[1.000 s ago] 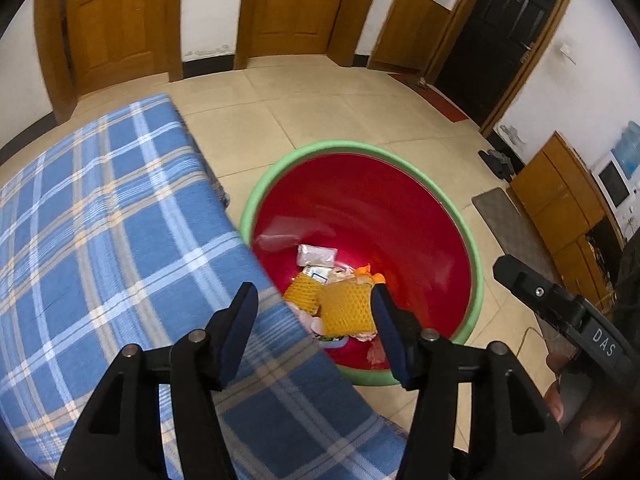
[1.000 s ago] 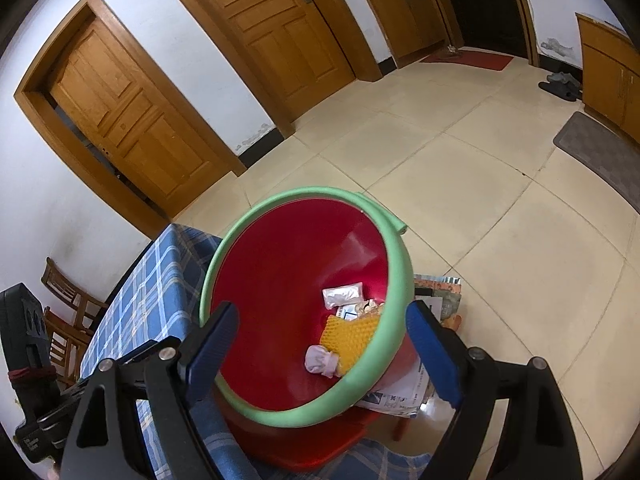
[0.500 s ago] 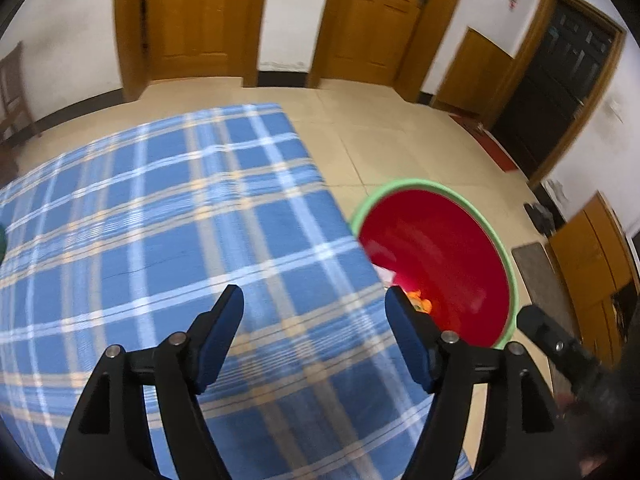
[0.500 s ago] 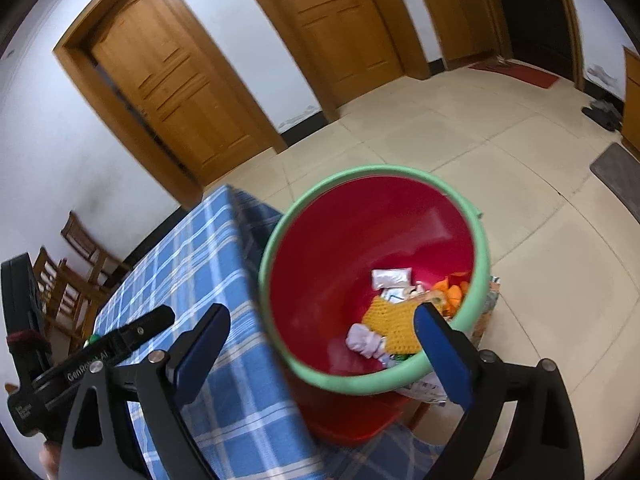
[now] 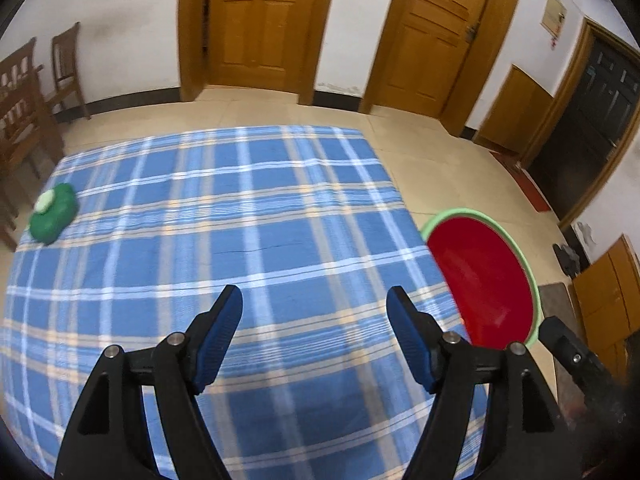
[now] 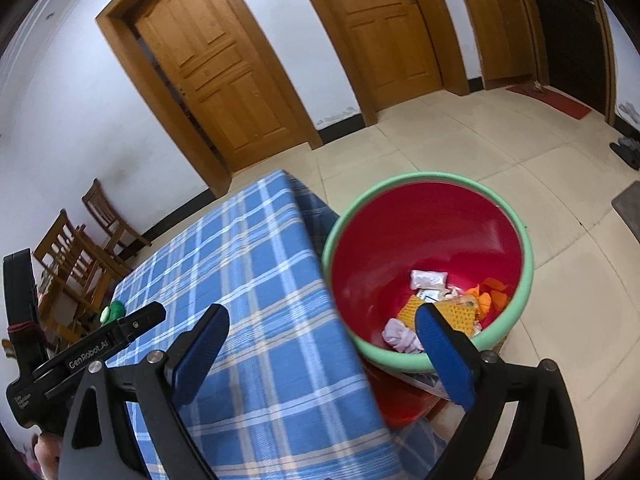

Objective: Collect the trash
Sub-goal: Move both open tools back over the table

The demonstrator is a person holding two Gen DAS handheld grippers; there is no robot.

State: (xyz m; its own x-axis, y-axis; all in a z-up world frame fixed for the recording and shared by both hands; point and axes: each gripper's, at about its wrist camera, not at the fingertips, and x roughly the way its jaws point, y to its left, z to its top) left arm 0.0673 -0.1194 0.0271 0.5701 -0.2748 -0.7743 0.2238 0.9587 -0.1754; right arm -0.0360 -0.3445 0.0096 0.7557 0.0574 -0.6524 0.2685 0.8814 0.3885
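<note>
On the far left of the left wrist view, a green object with a white cap (image 5: 54, 213) lies near the left edge of the table, which is covered with a blue checked cloth (image 5: 248, 216); the picture is too blurred to name the object more exactly. It is well apart from both grippers. In the right wrist view the same object shows small at the far side of the cloth.

The left gripper (image 5: 314, 302) hangs over the near part of the cloth. Its jaws have just been opening and now stand apart, with nothing between them.

To the right, beside the table edge, the red bin with a green rim (image 6: 432, 178) stands on the tiled floor (image 6: 460, 140). Inside it lies the trash (image 6: 444, 304): a yellow net piece, orange scraps, a white packet and a pale crumpled piece.

The right gripper (image 6: 322, 318) is over the table corner and the bin's near rim. Its jaws have also just been opening; they are released wide and carry nothing. Wooden chairs (image 6: 76, 256) stand at the wall, and wooden doors (image 5: 256, 20) are behind.
</note>
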